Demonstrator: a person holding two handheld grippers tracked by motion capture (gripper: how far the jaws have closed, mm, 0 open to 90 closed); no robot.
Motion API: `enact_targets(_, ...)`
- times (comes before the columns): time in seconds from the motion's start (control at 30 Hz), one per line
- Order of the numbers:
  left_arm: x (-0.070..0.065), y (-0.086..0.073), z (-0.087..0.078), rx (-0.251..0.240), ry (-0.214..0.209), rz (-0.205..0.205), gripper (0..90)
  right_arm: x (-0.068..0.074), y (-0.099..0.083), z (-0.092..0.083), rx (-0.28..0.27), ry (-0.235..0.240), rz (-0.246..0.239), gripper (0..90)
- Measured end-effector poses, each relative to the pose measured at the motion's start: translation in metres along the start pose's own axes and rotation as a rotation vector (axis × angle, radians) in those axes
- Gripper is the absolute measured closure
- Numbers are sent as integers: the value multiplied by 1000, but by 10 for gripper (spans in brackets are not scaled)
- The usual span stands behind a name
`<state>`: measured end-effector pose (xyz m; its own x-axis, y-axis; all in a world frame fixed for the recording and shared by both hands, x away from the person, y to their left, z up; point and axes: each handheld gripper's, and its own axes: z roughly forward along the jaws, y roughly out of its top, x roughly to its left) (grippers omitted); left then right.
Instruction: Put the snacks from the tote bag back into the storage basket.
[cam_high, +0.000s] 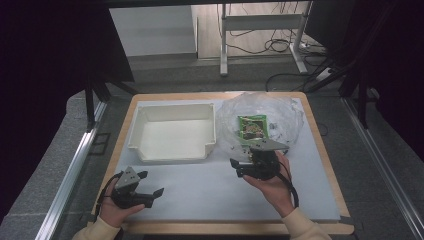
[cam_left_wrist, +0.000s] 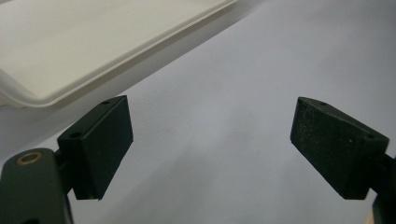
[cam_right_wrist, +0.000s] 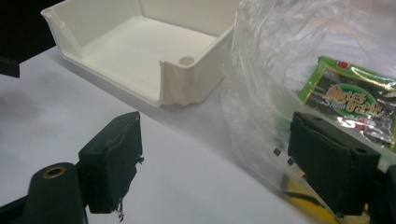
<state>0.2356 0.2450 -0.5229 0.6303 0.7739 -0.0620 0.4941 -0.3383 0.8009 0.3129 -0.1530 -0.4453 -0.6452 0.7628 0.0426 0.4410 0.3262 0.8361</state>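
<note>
Snack packet (cam_high: 252, 127), green, lies inside a clear plastic bag (cam_high: 285, 112) at about two o'clock on the surface (cam_high: 200, 187) in the high view, just right of an empty white bin (cam_high: 172, 132). The right tongs (cam_high: 239, 168) sit at the bag's near edge, at about five o'clock from the packet, jaws apart and holding nothing. The left tongs (cam_high: 151, 184) rest at seven o'clock on the surface, well apart from the bag, jaws also apart and empty.

In the left gripper view, both pads (cam_left_wrist: 100, 147) stand wide over bare surface (cam_left_wrist: 224, 93), with the bin (cam_left_wrist: 70, 51) rim at eleven o'clock. Nothing is between them, so this hand is not steadying the bag; as I judge it, that is the first risk. A loose bag can slide or bunch when the other hand pushes in.

In the right gripper view, the right tongs (cam_right_wrist: 224, 163) face the bag (cam_right_wrist: 271, 60), one pad (cam_right_wrist: 334, 158) already pressed against crinkled film, the packet (cam_right_wrist: 359, 100) at two o'clock just behind it, the bin (cam_right_wrist: 154, 51) at eleven. The likely failure is closing on film alone, or on film and packet together, so the whole bag lifts instead of the packet. The bag's mouth is hard to tell from here. The packet's foil looks slick, and a pinch on its edge could slip. Dragging the bag leftward might also snag the bin's corner.
</note>
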Motion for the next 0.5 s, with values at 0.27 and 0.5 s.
enact_targets(0.27, 0, 0, 0, 3, 0, 5, 132, -2, 11, 3, 4, 1, -16, 204)
enact_targets(0.5, -1, 0, 1, 9, -1, 5, 132, -8, 19, 6, 15, 3, -4, 204)
